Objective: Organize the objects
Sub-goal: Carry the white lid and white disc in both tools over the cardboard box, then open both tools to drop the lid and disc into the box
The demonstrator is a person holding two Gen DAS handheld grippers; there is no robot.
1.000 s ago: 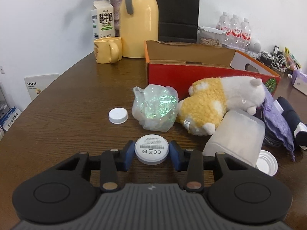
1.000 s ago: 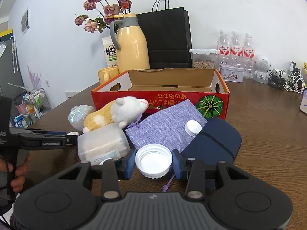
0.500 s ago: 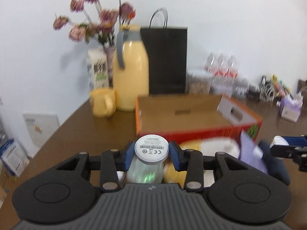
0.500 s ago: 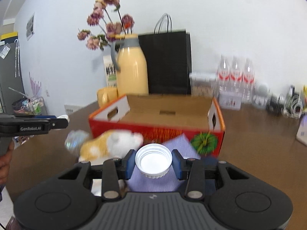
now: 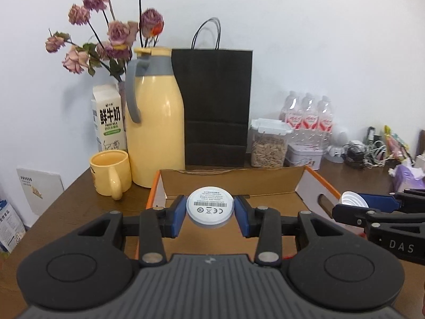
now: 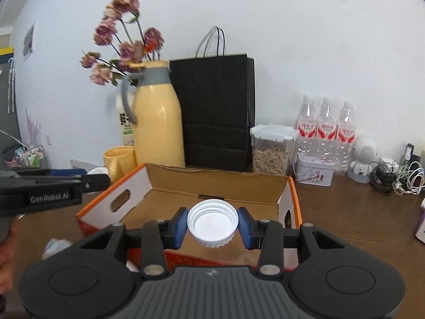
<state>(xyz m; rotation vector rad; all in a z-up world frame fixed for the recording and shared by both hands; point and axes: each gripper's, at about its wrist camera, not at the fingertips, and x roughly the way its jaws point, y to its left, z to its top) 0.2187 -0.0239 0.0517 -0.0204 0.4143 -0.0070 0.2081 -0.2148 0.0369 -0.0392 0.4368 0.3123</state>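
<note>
Place: a lived-in room, a home or a small office; which one cannot be told.
Landmark: yellow thermos jug (image 5: 156,133) at the back of the brown wooden worktop (image 5: 66,212), against a plain white wall (image 5: 292,40).
Left of the jug: milk carton (image 5: 107,122) and dried roses (image 5: 106,34); a yellow mug (image 5: 110,172) just in front.
Right of the jug: black paper bag (image 5: 215,106), then a seed container (image 5: 269,146), a small tin (image 6: 314,171) and water bottles (image 6: 326,130).
Far right of the jug: tangled charger cables (image 6: 398,178) and a small white robot figure (image 6: 364,159).
In front of the jug: open cardboard box (image 6: 212,186).
Far left of the jug: small rack with items (image 6: 29,156) beside the worktop.
</note>
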